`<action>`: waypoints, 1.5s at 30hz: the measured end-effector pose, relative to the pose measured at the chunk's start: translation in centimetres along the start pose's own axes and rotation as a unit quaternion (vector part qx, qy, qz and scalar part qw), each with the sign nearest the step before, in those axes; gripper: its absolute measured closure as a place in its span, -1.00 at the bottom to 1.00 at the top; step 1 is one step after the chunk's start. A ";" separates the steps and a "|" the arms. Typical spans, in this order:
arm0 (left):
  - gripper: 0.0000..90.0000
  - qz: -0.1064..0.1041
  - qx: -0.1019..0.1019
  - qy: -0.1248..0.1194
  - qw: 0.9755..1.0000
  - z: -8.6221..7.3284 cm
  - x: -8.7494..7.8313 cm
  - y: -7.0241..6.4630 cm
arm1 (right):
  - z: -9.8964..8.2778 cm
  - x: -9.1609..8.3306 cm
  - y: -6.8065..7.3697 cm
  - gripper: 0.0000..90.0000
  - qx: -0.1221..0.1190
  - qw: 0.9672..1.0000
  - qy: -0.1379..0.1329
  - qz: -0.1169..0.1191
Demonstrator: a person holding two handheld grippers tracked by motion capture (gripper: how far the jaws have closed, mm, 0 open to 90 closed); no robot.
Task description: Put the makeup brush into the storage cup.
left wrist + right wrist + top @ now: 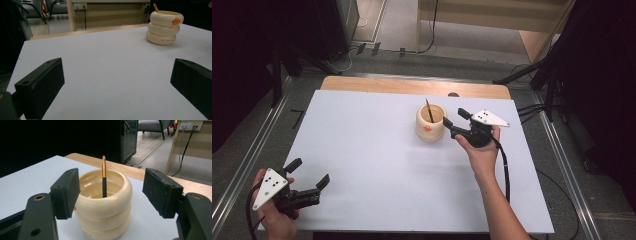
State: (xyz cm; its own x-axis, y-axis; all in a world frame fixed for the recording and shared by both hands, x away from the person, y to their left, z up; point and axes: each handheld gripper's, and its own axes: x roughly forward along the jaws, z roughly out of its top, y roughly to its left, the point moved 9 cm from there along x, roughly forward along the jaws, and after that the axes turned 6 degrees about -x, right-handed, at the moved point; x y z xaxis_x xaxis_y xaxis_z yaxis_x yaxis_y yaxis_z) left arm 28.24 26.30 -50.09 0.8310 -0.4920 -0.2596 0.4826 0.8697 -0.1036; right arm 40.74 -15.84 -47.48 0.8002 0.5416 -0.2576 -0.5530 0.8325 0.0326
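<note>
- The cream holder [431, 123], a ribbed pot shaped like three stacked rings, stands upright on the white table top [377, 150], toward its far right part, near the wooden strip at the far edge.
- A small orange knob [427, 128] sits on the side of the holder that faces you in the high view; in the left gripper view it shows on the upper ring [176, 20].
- Inside the holder a pen [104, 177] stands almost upright, dark in its lower part and gold at the top, leaning against the inner wall with its tip above the rim.
- Your right gripper [453, 121] is just beside the holder on its right in the high view, pointing at it, held in your right hand [479, 145].
- In the right gripper view its jaws stand apart, one to each side of the holder's top ring; the one at the left of that view is very close to the ring, and whether it touches you cannot tell, while the other stands clear with a gap between.
- Nothing is clamped there: the pen stands free in the pot between the two jaws.
- Your left gripper [308, 172] is well apart from the holder, at the near left corner of the table, held in your left hand [274, 212].
- Its jaws are wide apart with only bare table top between them, and the holder [164, 27] shows far off at the upper right of the left gripper view.
</note>
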 end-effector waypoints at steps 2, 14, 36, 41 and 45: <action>-1.00 0.000 0.000 -0.001 1.000 0.0 0.0 0.0 | -0.2 -0.4 0.2 -0.33 0.006 1.000 -0.005 0.001; -1.00 -0.001 0.001 0.001 1.000 0.0 0.0 -0.1 | -1.6 -2.3 0.5 -0.57 -0.016 1.000 -0.007 -0.006; -1.00 -0.002 0.002 0.001 1.000 -0.1 0.1 -0.2 | -4.3 -6.4 -1.1 -1.00 0.013 0.999 -0.015 -0.038; -1.00 -0.002 0.002 0.002 1.000 -0.1 0.2 -0.3 | -4.7 -7.2 -1.4 -1.00 0.010 0.999 -0.017 -0.043; -1.00 -0.002 0.003 0.003 1.000 -0.1 0.2 -0.3 | -5.2 -7.9 -1.5 -1.00 0.002 0.999 -0.011 -0.051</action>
State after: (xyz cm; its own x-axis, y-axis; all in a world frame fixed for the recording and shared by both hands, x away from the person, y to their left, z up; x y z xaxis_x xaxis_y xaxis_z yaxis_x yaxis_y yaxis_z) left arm 28.20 25.97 -50.23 0.8275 -0.4946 -0.2658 0.4867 0.8679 -0.0996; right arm 34.09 -21.96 -50.51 0.8578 0.4556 -0.2380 -0.4666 0.8844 0.0110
